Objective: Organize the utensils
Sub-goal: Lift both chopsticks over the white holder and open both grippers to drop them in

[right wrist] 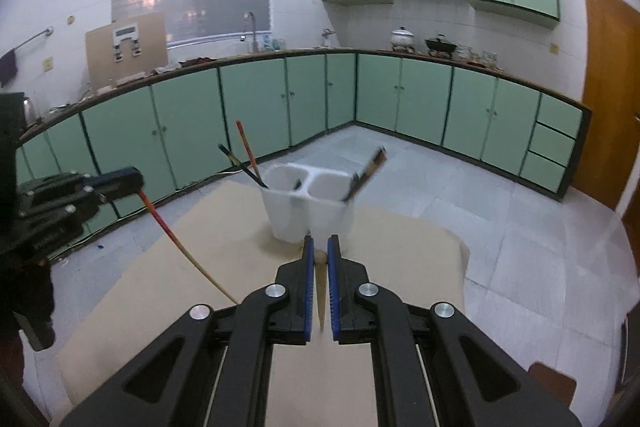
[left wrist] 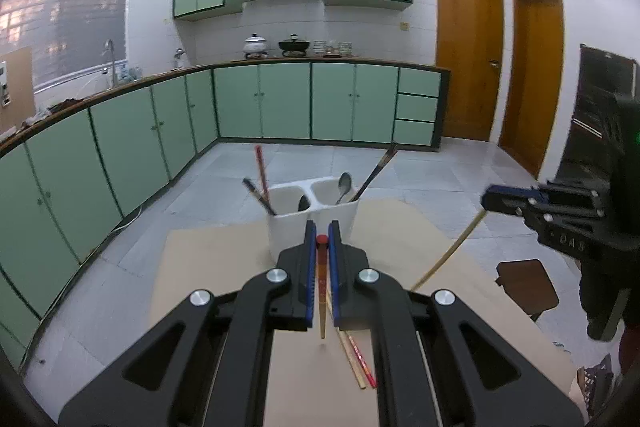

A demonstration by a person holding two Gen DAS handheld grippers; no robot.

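Observation:
A white two-compartment utensil holder (left wrist: 316, 217) stands on a tan board (left wrist: 224, 255); it also shows in the right wrist view (right wrist: 308, 211). It holds chopsticks and two spoons (left wrist: 344, 185). My left gripper (left wrist: 322, 233) is shut on a red-tipped chopstick (left wrist: 321, 287), held just short of the holder. My right gripper (right wrist: 318, 247) is shut on a pale wooden chopstick (right wrist: 320, 291), also just short of the holder. Two loose chopsticks (left wrist: 358, 359) lie on the board under the left gripper. Each gripper shows in the other's view, the right one (left wrist: 496, 199) and the left one (right wrist: 128, 181).
Green cabinets (left wrist: 260, 99) line the far walls under a counter with pots (left wrist: 256, 45) and a sink tap (left wrist: 109, 47). Wooden doors (left wrist: 468, 55) stand at the right. A brown stool (left wrist: 526, 285) sits by the board's right edge. Grey tiled floor (left wrist: 248, 163) surrounds the board.

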